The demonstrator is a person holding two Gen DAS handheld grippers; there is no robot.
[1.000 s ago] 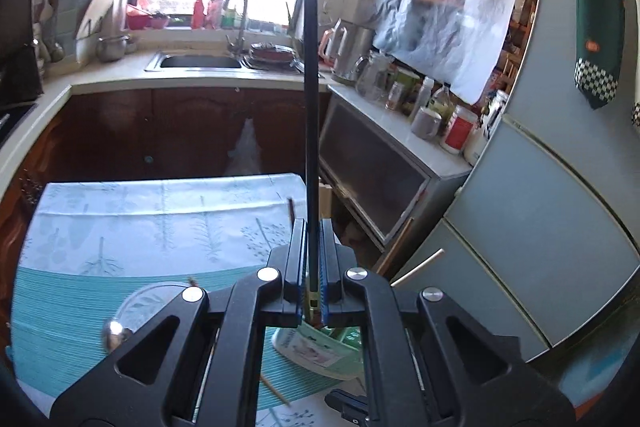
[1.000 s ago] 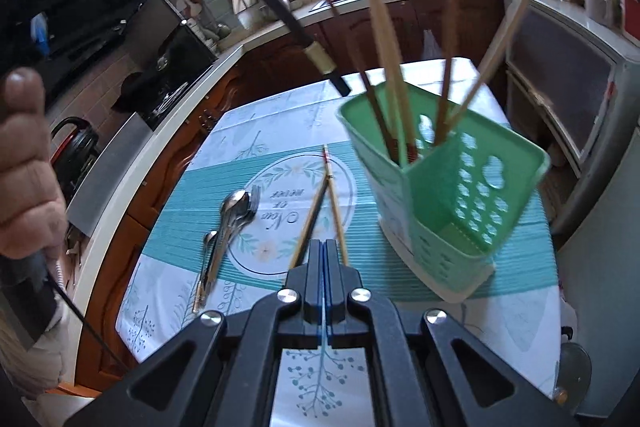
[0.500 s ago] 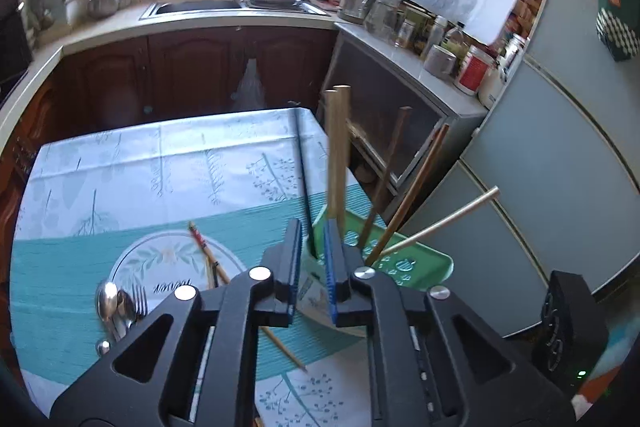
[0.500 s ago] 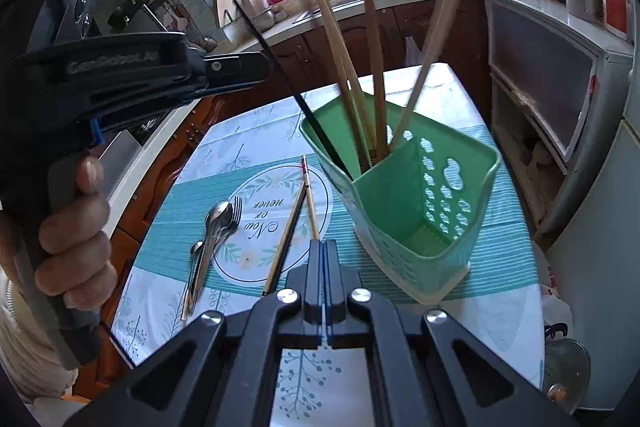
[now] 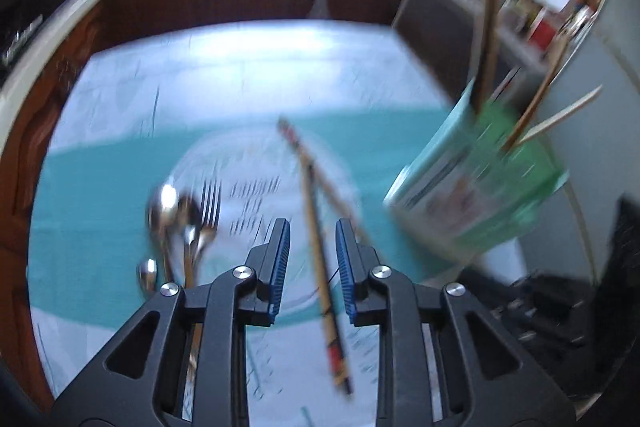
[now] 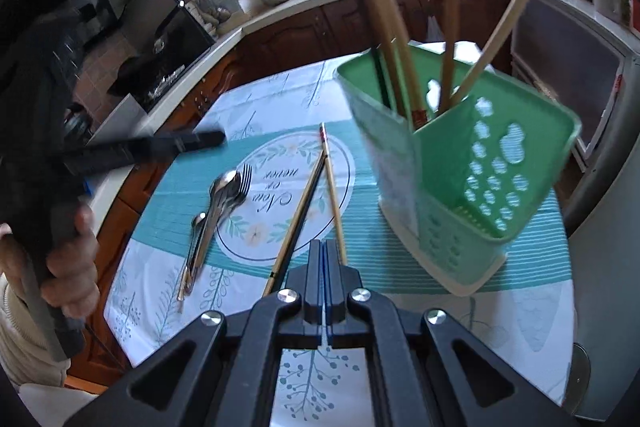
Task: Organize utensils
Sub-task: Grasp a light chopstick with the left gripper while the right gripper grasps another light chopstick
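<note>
Now that your left gripper (image 5: 309,259) has dropped the black chopstick into the green perforated plastic utensil holder (image 6: 472,163), its jaws have just been opening and stand apart, empty, tipped down over the two patterned bamboo chopsticks (image 5: 320,247) on the desk's teal placemat (image 6: 360,255). Steel spoons and fork (image 6: 224,195) lie just left of them. Your right gripper (image 6: 325,259) is closed on nothing.
</note>
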